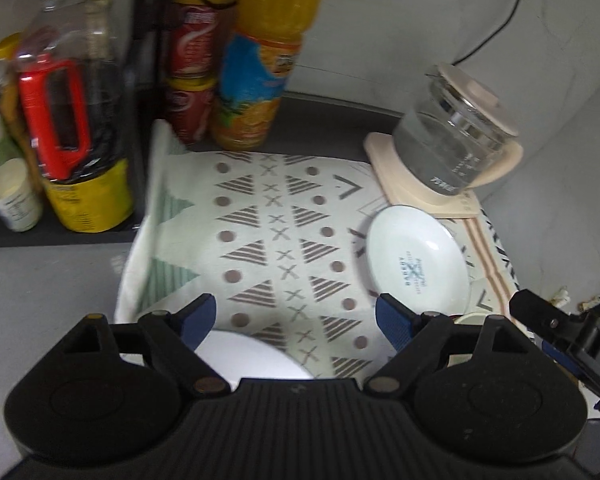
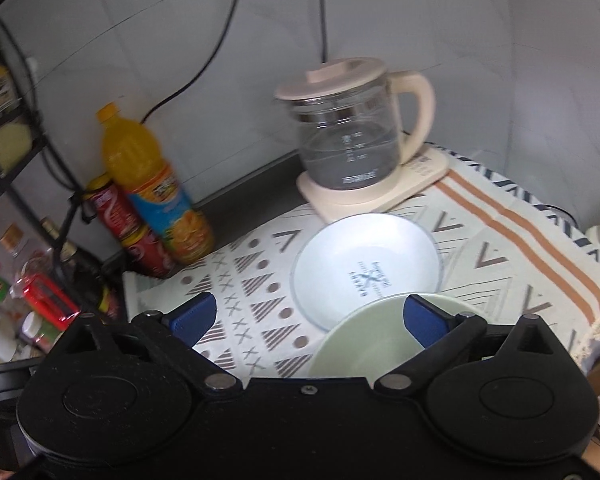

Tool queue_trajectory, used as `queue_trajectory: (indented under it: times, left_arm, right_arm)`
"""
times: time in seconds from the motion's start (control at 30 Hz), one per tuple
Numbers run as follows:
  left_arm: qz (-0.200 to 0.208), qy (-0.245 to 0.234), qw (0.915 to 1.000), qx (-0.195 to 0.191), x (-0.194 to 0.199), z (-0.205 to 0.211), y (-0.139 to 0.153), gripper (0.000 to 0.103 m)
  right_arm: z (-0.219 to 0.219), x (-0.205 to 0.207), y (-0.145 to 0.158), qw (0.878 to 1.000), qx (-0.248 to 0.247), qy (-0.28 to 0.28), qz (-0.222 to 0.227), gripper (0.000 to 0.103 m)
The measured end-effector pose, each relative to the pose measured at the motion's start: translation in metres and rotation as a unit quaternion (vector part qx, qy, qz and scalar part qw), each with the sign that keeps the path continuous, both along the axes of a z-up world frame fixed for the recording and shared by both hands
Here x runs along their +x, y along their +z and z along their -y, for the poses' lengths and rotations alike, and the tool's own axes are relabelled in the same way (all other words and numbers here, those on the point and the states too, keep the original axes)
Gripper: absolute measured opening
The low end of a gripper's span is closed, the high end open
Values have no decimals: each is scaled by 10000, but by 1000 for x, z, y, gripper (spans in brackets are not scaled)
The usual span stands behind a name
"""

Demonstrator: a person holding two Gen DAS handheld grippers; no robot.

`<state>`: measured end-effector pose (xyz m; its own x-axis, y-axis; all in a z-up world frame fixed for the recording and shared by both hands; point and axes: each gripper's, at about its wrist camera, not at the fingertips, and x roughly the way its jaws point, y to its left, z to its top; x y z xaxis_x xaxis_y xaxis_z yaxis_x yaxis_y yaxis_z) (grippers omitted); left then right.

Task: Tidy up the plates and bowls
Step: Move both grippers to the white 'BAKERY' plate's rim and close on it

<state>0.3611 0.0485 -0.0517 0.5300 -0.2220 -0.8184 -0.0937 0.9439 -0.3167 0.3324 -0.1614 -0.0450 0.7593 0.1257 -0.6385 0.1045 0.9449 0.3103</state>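
A white plate with blue print (image 1: 416, 260) lies on the patterned cloth (image 1: 260, 216) at the right; it also shows in the right wrist view (image 2: 364, 264). A second white dish (image 1: 248, 354) lies under my left gripper (image 1: 296, 320), which is open and empty above the cloth. A pale green bowl (image 2: 364, 344) sits beside the printed plate, its rim overlapping the plate's near edge. My right gripper (image 2: 308, 318) is open, its right finger (image 2: 424, 320) over the bowl. Part of the right gripper (image 1: 560, 328) shows in the left wrist view.
A glass kettle on a cream base (image 2: 348, 144) stands at the back right, also in the left wrist view (image 1: 452, 140). An orange juice bottle (image 1: 260, 64) and red cans (image 1: 192, 68) stand at the back. A rack with bottles (image 1: 60, 120) is at the left.
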Motion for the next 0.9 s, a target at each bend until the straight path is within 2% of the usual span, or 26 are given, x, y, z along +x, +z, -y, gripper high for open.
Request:
queue_trajectory:
  times: [0.23, 0.37, 0.77, 0.9]
  left_arm:
    - [-24, -179, 9997, -177, 14, 20, -3, 85]
    - [3, -206, 9997, -126, 20, 31, -3, 85]
    - [-351, 164, 9991, -142, 48, 60, -23, 85]
    - [-461, 272, 9982, -255, 57, 66, -33, 84]
  right_arm:
    - [21, 3, -3, 9995, -65, -273, -127, 103]
    - [32, 7, -6, 9993, -26, -313, -197, 103]
    - [80, 44, -24, 9972, 299, -130, -677, 102]
    - [95, 59, -33, 9954, 362, 21, -882, 92]
